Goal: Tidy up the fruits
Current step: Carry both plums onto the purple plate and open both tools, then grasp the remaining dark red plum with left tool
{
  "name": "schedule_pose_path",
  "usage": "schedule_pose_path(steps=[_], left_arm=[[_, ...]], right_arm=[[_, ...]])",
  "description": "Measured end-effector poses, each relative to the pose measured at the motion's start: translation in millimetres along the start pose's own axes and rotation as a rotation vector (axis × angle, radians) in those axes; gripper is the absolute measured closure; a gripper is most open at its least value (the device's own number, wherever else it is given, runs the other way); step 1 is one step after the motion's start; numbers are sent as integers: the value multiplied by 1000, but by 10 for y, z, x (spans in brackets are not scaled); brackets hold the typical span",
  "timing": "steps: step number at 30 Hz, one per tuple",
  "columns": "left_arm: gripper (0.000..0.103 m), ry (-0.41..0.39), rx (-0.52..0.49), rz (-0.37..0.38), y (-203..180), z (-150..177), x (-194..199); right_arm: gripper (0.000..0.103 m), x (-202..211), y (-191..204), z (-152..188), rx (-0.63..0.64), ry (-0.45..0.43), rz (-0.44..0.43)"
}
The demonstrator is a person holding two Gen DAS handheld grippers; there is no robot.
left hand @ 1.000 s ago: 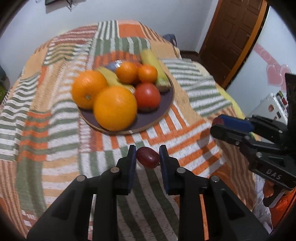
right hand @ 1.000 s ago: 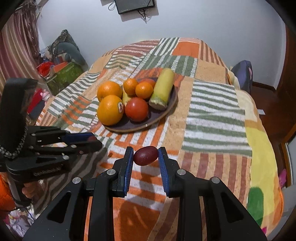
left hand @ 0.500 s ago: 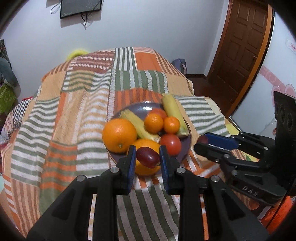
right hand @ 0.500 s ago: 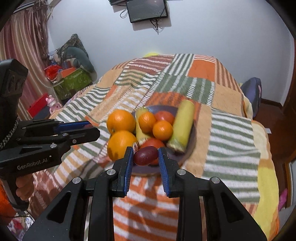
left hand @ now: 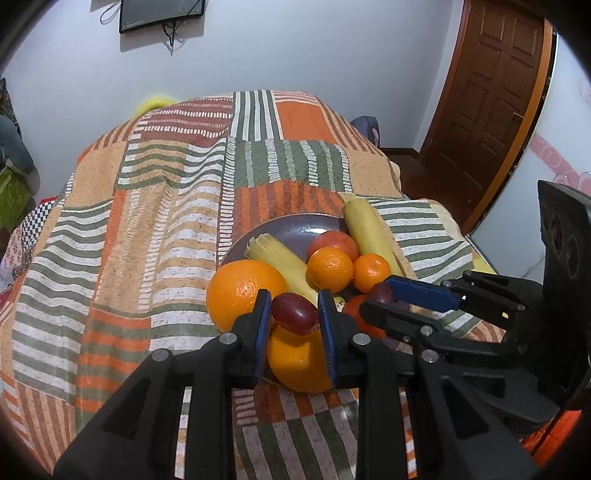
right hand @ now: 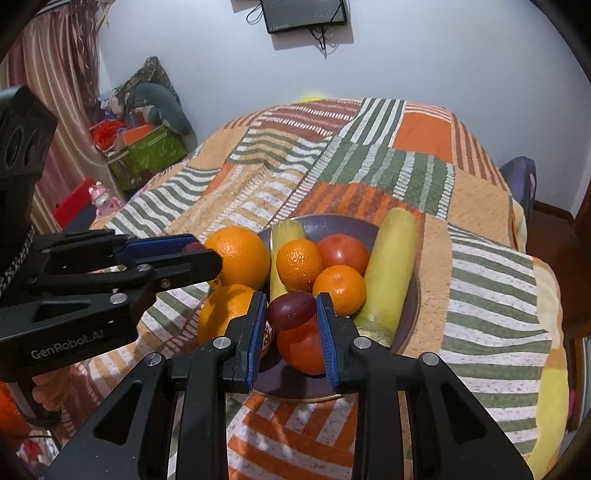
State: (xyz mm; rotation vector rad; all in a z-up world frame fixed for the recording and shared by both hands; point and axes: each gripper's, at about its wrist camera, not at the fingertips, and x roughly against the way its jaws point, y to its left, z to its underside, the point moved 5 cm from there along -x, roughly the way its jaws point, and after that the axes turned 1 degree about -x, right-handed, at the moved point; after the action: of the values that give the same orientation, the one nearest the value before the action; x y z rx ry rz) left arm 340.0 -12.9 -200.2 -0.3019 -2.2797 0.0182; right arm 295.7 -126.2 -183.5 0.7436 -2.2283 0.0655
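Note:
My left gripper (left hand: 291,314) is shut on a dark red grape (left hand: 294,313) and holds it above the near edge of a dark plate (left hand: 291,227). My right gripper (right hand: 290,312) is shut on another dark red grape (right hand: 290,310) above the same plate (right hand: 332,225). The plate holds two large oranges (right hand: 238,256), two mandarins (right hand: 299,264), tomatoes (right hand: 342,249) and two pale yellow corn cobs (right hand: 388,273). Each gripper shows in the other's view: the right one in the left wrist view (left hand: 384,295), the left one in the right wrist view (right hand: 195,249).
The plate sits on a bed with a striped patchwork blanket (left hand: 166,221). A brown door (left hand: 491,92) is at the right. A green box (right hand: 147,155) and toys stand on the floor at the left. A screen (right hand: 306,14) hangs on the back wall.
Both grippers have risen and moved forward with their grapes, from over the blanket in front of the plate to above the plate's near side.

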Motion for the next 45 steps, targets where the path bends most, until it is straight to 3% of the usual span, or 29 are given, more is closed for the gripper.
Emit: schedule_pose_path(steps=[9, 11, 12, 16, 23, 30, 33, 35, 41, 44, 45], left_arm=[[76, 36, 8, 21, -15, 37, -149], [60, 50, 26, 28, 1, 43, -170], [47, 47, 37, 30, 13, 45, -162], [45, 15, 21, 16, 10, 34, -62], [45, -68, 51, -11, 113, -41, 329], [45, -229, 38, -91, 143, -133, 1074], [37, -260, 31, -123, 209, -82, 1292], [37, -237, 44, -136, 303, -11, 1322], [38, -61, 120, -177, 794, 356, 1080], [57, 51, 119, -202, 939, 606, 768], [68, 105, 124, -182, 957, 721, 617]], right_arm=[[77, -81, 17, 30, 14, 12, 7], [77, -85, 29, 30, 27, 15, 17], [74, -77, 38, 30, 29, 17, 17], [61, -39, 37, 33, 22, 9, 26], [60, 182, 57, -18, 22, -37, 46], [60, 666, 113, -173, 16, -139, 68], [59, 884, 164, -198, 14, -181, 71], [56, 940, 186, -184, 13, -189, 74], [55, 930, 191, -42, 10, -168, 82], [55, 860, 130, 46, 0, -142, 93], [55, 852, 118, 64, -4, -136, 95]])
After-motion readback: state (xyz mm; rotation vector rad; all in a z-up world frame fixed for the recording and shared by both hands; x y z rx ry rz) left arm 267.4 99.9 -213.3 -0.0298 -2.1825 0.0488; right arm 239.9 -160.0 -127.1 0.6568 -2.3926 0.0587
